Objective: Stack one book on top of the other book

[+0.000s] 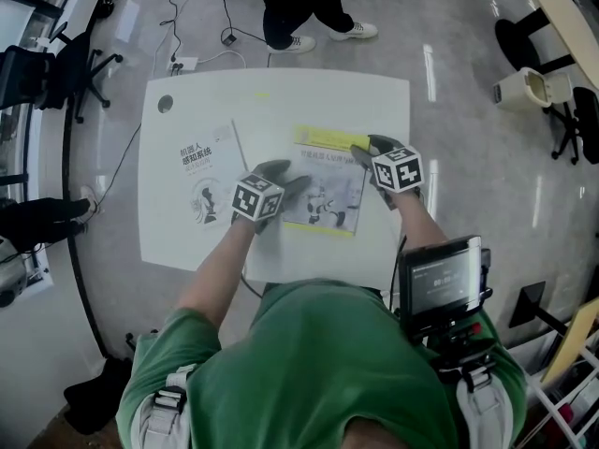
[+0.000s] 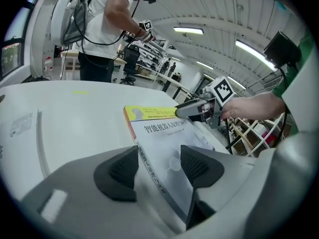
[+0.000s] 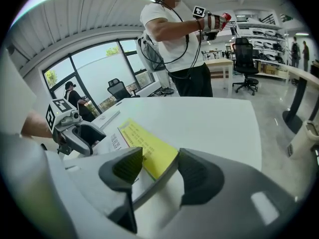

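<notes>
1. Head view: the two books lie flat on the white tabletop [image 1: 281, 101] and nothing is stacked yet. The white book [image 1: 206, 181] sits at 9 o'clock of the yellow-banded book [image 1: 328, 195], with a gap between them. The left gripper [image 1: 292, 185] is at the yellow-banded book's 9 o'clock edge, and the right gripper [image 1: 367, 152] is at its 1 o'clock corner.

2. Left gripper view: the left gripper [image 2: 159, 166] has its jaws spread wide. The spine edge of the yellow-banded book [image 2: 164, 133] runs between them, but the pads aren't squeezing it. The right gripper [image 2: 199, 108] shows at the book's far corner.

3. Right gripper view: same deal for the right gripper [image 3: 159, 171]. Its jaws are spread around the yellow corner of the book [image 3: 147, 146], with no pinch. The left gripper [image 3: 75, 131] shows at about 9 o'clock.

4. What I'd worry about from here:
   - If a lower jaw rides over the cover instead of getting under the book, it'll probably grab just a few pages. The book would then flop open on the lift.
   - If one side clamps before the other, the book could skate across the slick tabletop.
   - The two holds are on opposite corners, so an uneven lift might twist the book and let it slip out.
</notes>
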`<state>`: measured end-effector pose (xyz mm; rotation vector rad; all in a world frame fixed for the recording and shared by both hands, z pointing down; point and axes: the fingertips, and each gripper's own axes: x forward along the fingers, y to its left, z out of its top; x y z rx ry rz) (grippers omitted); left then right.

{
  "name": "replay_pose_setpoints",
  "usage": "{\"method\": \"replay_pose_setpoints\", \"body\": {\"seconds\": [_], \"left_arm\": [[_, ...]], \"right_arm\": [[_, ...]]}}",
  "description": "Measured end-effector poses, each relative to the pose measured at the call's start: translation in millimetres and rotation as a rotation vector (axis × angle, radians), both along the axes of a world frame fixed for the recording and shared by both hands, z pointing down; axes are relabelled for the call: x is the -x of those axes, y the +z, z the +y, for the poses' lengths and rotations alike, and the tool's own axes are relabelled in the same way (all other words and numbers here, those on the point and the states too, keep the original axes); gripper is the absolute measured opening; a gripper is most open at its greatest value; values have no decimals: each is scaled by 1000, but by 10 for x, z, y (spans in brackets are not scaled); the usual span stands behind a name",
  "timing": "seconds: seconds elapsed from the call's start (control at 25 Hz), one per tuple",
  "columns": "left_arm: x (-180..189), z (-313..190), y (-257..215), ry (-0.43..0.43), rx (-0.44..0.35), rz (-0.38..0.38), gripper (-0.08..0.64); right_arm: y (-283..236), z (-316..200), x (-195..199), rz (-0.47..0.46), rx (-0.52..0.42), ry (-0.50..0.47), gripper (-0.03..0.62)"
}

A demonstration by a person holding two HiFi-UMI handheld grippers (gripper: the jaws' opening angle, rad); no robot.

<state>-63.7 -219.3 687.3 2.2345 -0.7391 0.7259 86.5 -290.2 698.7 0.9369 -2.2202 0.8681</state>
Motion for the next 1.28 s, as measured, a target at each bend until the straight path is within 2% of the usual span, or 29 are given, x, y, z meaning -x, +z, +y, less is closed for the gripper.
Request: {"method": "replay_pose_setpoints", "body": {"seconds": [0.24,0.4,0.52,0.56,0.8,0.92,1.08,1.28], "left_arm": [[-13,20,7,13,-3,-10,276],[3,1,6,6,-5,-15,259],[27,-14,16,-7,-4,-23,206],[36,-19,23,-14,-1,-26,184],[94,-62,14,-52,26,-17,159],[106,-56,-14,-50,14,-10,144],[118,-52,-69,-47,-12,-1,125],[150,-72,-89,-59,-28,0,80]], "right_arm": [[-20,7,-24,42,-30,-43,206],[-65,-28,-78,57,-65,-54,133],[-85,-44,-90,56,-71,-60,106],[-86,-42,-91,57,-73,-61,104],[-88,-54,-82,57,-82,-45,104],[-84,-47,-83,42,-80,-40,104],[-75,-43,-102,-12,-46,-35,114],[-57,-59,-89,-41,27,-79,121]]}}
